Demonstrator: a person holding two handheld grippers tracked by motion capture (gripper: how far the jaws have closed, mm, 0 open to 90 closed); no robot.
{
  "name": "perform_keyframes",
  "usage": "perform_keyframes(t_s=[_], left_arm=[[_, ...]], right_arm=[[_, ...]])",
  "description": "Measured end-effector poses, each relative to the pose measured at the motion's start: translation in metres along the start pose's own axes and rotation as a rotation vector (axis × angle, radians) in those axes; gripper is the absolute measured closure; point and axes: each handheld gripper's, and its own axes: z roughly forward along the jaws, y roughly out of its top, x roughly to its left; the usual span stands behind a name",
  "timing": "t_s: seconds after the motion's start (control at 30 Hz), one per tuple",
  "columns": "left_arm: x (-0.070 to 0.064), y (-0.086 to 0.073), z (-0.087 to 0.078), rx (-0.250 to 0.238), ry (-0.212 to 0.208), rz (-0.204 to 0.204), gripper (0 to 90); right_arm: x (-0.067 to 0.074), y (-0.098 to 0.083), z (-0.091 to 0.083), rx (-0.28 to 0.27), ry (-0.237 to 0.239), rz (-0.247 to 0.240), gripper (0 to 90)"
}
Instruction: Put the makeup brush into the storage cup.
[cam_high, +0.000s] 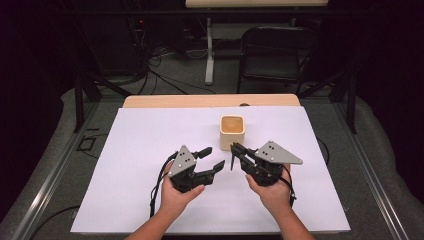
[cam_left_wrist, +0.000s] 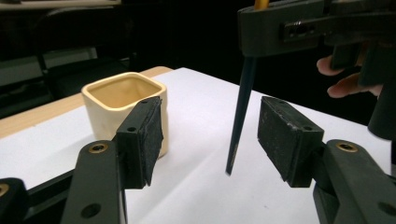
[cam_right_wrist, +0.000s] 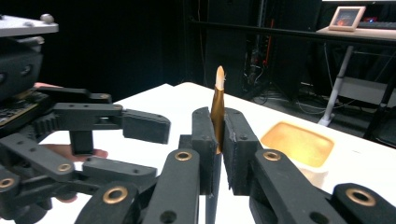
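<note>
A thin dark stick (cam_high: 233, 161) with a golden upper end stands upright, its lower tip just above the white sheet. My right gripper (cam_high: 235, 150) is shut on it; in the right gripper view the pads (cam_right_wrist: 238, 144) squeeze the golden part (cam_right_wrist: 217, 102). My left gripper (cam_high: 212, 158) is open just left of the stick. In the left gripper view the dark shaft (cam_left_wrist: 240, 116) hangs between and a little beyond the two pads (cam_left_wrist: 144, 135), touching neither, with the right gripper (cam_left_wrist: 280, 28) above. A cream square cup (cam_high: 232, 132) stands empty behind both grippers.
A white sheet (cam_high: 150, 150) covers most of the wooden table (cam_high: 200, 101). Beyond the far edge are a black folding chair (cam_high: 277, 52), a white table leg (cam_high: 209, 50) and cables on the floor. The left gripper (cam_right_wrist: 149, 149) sits close beside the right one.
</note>
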Motion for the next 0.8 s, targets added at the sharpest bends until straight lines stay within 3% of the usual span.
perform_keyframes(t_s=[0.27,0.53,0.8], left_arm=[[0.008,-0.008,-0.016,0.020,0.031,-0.002,38.6],[0.019,-0.015,-0.032,0.017,0.066,-0.020,37.0],[0.030,-0.022,-0.044,0.052,0.116,-0.032,34.4]], right_arm=[[-0.015,0.004,-0.005,0.004,-0.038,-0.003,83.9],[-0.026,0.013,-0.005,-0.002,-0.048,-0.021,83.9],[-0.034,0.022,-0.003,-0.005,-0.054,-0.009,83.9]])
